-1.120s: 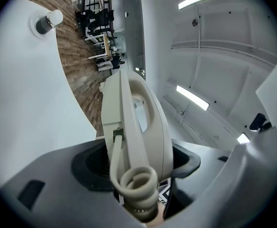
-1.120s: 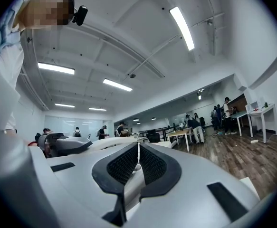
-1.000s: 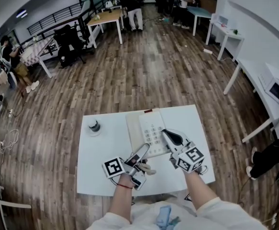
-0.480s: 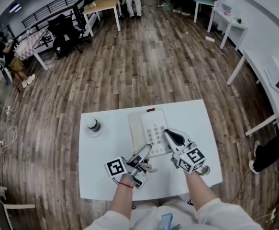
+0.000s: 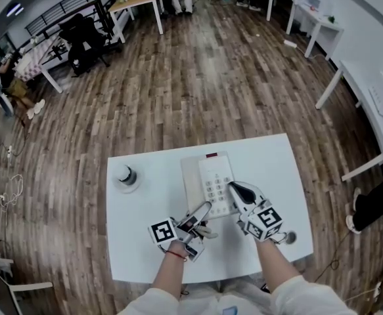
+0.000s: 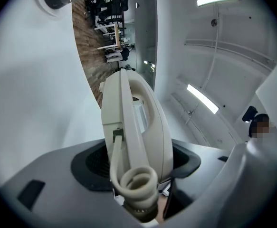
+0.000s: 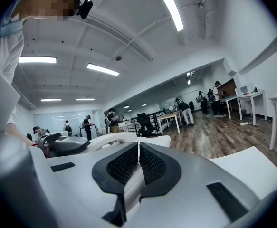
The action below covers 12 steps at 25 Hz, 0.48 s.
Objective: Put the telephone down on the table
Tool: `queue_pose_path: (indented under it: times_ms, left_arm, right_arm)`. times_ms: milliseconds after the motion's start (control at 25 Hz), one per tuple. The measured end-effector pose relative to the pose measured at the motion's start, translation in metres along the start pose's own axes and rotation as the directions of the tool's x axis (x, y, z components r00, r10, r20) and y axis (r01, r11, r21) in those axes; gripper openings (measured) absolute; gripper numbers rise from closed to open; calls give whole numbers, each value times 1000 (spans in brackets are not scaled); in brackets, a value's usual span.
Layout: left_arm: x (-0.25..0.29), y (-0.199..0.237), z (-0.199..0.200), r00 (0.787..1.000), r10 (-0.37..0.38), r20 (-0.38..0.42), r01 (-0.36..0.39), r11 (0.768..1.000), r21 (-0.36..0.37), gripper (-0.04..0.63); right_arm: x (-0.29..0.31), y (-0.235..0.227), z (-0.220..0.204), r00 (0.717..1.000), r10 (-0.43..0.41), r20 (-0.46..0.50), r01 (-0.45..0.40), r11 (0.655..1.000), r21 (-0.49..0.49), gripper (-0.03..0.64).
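Note:
A cream telephone (image 5: 207,182) with a keypad and red marking sits over the middle of the white table (image 5: 145,241); I cannot tell whether it touches the top. My left gripper (image 5: 203,209) is shut on its near left corner. In the left gripper view the telephone (image 6: 138,122), handset and coiled cord fill the wide gap between the left gripper's (image 6: 138,158) pads. My right gripper (image 5: 234,188) is at the phone's right edge. In the right gripper view the right gripper's (image 7: 138,160) pads meet, and nothing shows between them.
A small dark cup on a white disc (image 5: 127,176) stands at the table's left. A small grey round thing (image 5: 290,237) lies near the right front corner. Wooden floor surrounds the table, with other desks, chairs and people (image 7: 183,110) far off.
Both grippers and the telephone have sunk toward the table top, and the phone now lies further in from the table's far edge. Neither grip has changed.

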<state>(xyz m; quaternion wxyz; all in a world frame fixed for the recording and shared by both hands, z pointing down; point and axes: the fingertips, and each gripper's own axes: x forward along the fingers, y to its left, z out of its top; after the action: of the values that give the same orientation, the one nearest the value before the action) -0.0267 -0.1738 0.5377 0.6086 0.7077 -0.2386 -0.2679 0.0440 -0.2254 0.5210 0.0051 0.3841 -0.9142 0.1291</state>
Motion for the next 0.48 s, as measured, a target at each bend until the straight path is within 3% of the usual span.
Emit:
queue_pose_path:
  times_ms: [480]
  left_arm:
    - [17, 63, 16, 999, 43, -19, -44, 998, -45, 308]
  right_arm:
    - [26, -34, -54, 995, -38, -96, 39, 999, 7, 32]
